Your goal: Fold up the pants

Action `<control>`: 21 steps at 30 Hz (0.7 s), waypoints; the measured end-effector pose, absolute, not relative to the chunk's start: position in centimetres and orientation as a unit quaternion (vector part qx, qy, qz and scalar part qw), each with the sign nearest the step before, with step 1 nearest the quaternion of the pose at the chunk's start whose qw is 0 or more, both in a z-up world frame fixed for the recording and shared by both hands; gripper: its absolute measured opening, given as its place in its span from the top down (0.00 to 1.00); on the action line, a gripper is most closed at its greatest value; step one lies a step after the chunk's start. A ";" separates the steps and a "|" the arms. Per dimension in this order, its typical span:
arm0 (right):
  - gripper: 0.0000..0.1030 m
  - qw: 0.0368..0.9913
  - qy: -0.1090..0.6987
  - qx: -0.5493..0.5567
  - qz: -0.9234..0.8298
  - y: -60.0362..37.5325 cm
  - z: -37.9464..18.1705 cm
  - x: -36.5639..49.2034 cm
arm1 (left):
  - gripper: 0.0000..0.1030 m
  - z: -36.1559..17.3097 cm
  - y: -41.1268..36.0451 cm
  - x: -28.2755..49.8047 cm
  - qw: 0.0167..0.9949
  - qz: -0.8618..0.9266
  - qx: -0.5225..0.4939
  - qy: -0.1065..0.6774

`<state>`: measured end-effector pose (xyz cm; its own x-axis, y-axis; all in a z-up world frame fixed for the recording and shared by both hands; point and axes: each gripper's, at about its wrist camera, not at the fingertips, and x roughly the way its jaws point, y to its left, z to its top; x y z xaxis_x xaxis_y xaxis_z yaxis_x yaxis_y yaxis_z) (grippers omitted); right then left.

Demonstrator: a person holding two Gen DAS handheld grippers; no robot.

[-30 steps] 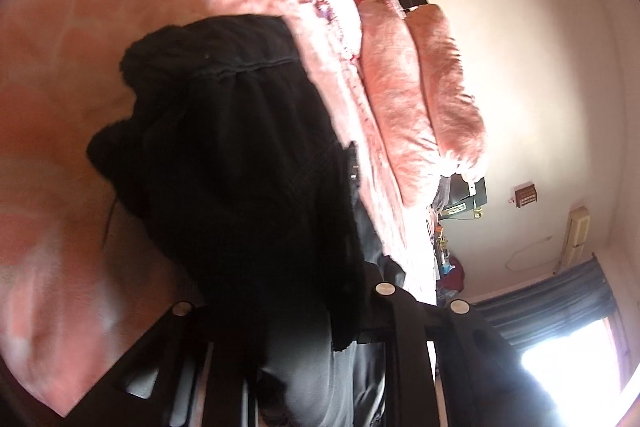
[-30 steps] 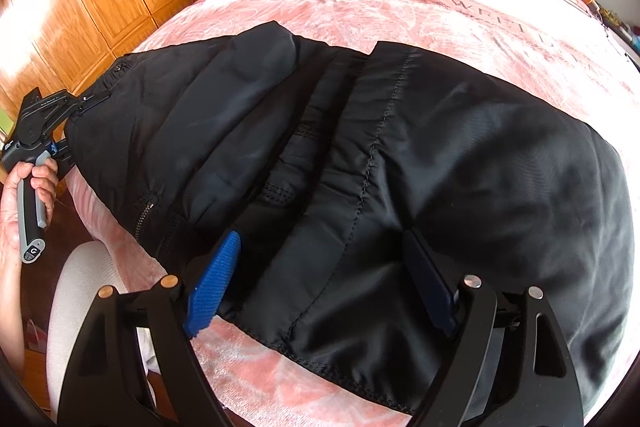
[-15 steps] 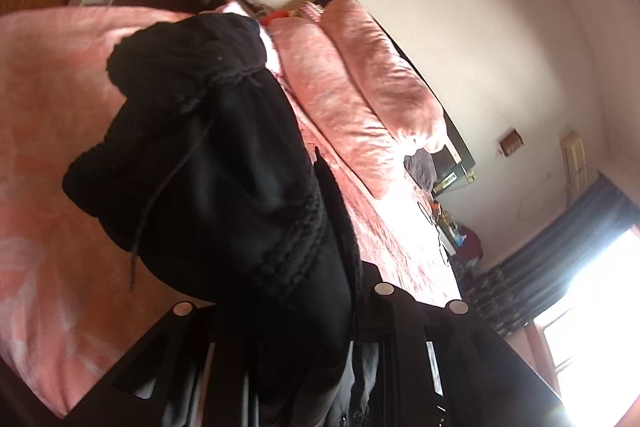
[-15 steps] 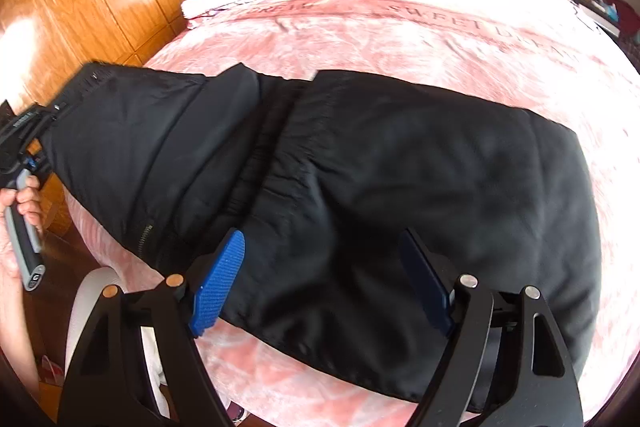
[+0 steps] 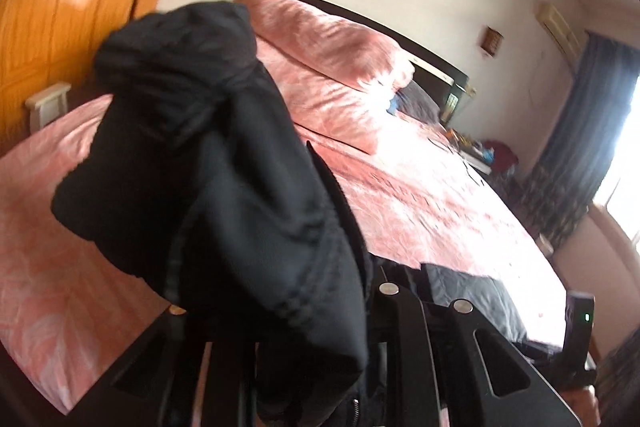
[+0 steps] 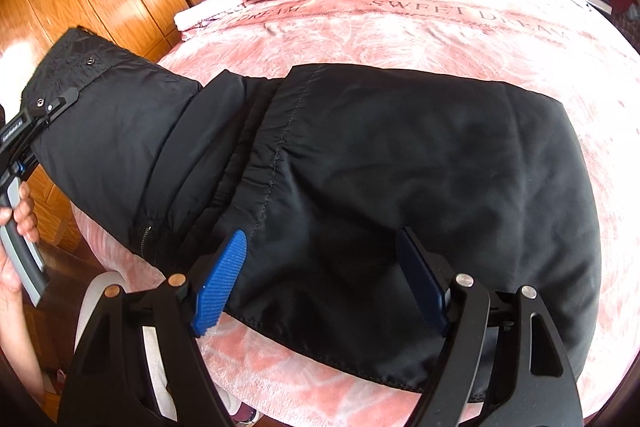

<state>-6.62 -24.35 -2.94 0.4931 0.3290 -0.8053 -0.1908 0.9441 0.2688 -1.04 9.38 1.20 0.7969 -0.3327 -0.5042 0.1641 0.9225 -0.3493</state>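
Black pants (image 6: pixel 400 163) lie spread across a pink bed cover (image 6: pixel 440 27) lettered "SWEET DREAM", their folded bulk near the bed's front edge, while one end is lifted off the bed at the left of the right wrist view. The left tool (image 6: pixel 50 107) grips that raised waistband end, close to two metal snaps, its black fingers pinched tight on the cloth; its jaws have just been opening a little, yet the fabric is between them and held. A person's hand (image 6: pixel 18 223) wraps the tool's grey handle below.

In the left wrist view the bunched black fabric (image 5: pixel 224 187) fills the middle of the picture and drapes over the tool's fingers, hiding the tips. Behind it the bed runs toward stacked pink pillows (image 5: pixel 332 67) and a dark headboard (image 5: pixel 432 59), with an orange wooden wardrobe (image 5: pixel 72 7) at left and a dark curtain (image 5: pixel 592 115) by a bright window at right.

The right tool (image 6: pixel 320 263) hangs just above the pants at the front edge of the bed, its blue pads (image 6: pixel 224 275) standing wide apart over the fabric and gripping nothing; its jaws have just been closing slightly. A folded white cloth (image 6: pixel 200 17) rests on the bed near the wardrobe, beside the pillows.
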 end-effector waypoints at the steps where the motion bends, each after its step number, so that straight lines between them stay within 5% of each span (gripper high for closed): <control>1: 0.25 0.862 0.479 0.073 0.150 -24.5 -2.9 -6.7 | 0.77 1.2 8.3 -1.3 0.936 -0.143 -0.134 0.293; 21: 0.25 0.861 0.477 0.102 0.142 -27.7 -2.9 -7.3 | 0.55 -2.9 -5.6 -1.4 0.880 -0.274 0.013 0.389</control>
